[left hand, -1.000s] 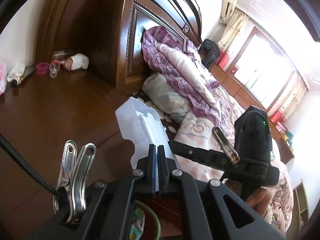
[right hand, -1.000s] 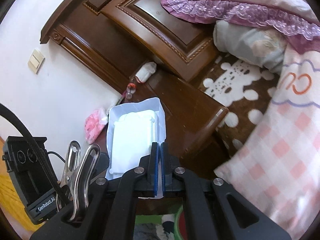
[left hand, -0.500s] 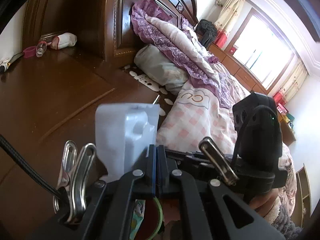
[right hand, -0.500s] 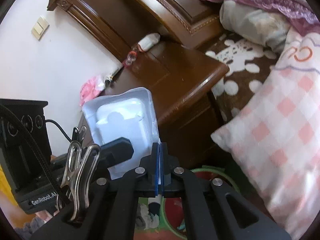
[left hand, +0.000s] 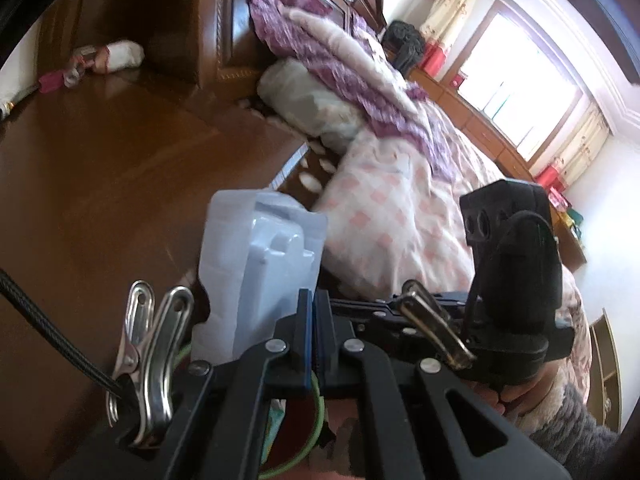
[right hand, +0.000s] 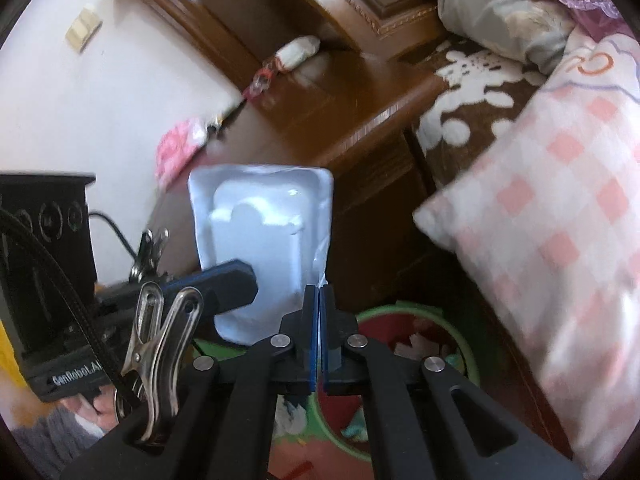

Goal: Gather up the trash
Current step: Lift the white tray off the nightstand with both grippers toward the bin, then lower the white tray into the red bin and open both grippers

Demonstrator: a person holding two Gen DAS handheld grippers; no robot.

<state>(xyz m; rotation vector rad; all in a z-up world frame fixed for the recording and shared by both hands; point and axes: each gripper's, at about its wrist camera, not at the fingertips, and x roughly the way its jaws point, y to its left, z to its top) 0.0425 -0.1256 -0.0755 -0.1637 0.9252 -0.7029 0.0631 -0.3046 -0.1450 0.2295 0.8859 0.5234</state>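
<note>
change since earlier frames: both grippers have come down from nightstand height; a green-rimmed bin [right hand: 416, 344] now fills the lower centre of the right view.
task's thing: white plastic blister tray [right hand: 260, 248], centre of both views, held above the bin's left edge.
right gripper [right hand: 319, 320]: jaws closed, pinching the tray's thin lower right flange.
left gripper [left hand: 311, 336]: jaws closed; its finger overlaps the tray's lower left in the right view.
handling: likely very light, thin, springy, slick; best taken by the flat rim, not the moulded pocket.
surroundings: wooden nightstand [left hand: 100, 168] upper left, pink-checked pillow [right hand: 560, 240] at right.
hard to make out: left grip contact hidden behind fingers; bin contents blurred; bin bottom cut off.
</note>
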